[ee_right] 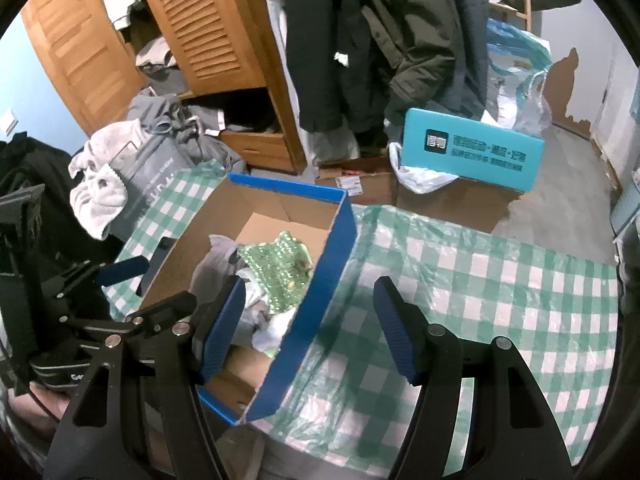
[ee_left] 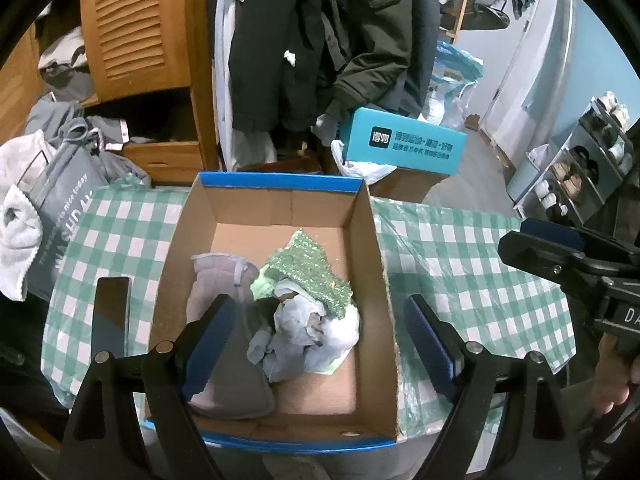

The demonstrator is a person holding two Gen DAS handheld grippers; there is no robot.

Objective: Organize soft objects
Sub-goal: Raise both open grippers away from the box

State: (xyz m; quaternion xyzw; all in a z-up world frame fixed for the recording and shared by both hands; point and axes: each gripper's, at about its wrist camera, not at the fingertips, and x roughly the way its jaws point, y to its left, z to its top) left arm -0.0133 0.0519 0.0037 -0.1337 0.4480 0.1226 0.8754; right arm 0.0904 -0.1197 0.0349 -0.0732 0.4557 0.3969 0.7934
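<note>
Box: an open cardboard box (ee_left: 372, 240) with blue outer walls is set on the table (ee_left: 460, 256), which is covered with a green and white checked cloth.
Contents: a grey cloth (ee_left: 224, 280), a glittery green cloth (ee_left: 308, 268) and a crumpled pale blue cloth (ee_left: 296, 332) are piled inside the box, touching one another.
Left tongs (ee_left: 320, 340): held above the box; the jaws are spread wide and nothing is gripped.
Right tongs (ee_right: 316, 328): held over the right wall of the box and the checked cloth; the jaws are spread apart and nothing is held.
Surroundings: a teal box (ee_left: 404, 144) and hanging dark coats (ee_left: 320, 40) are seen behind the table.
</note>
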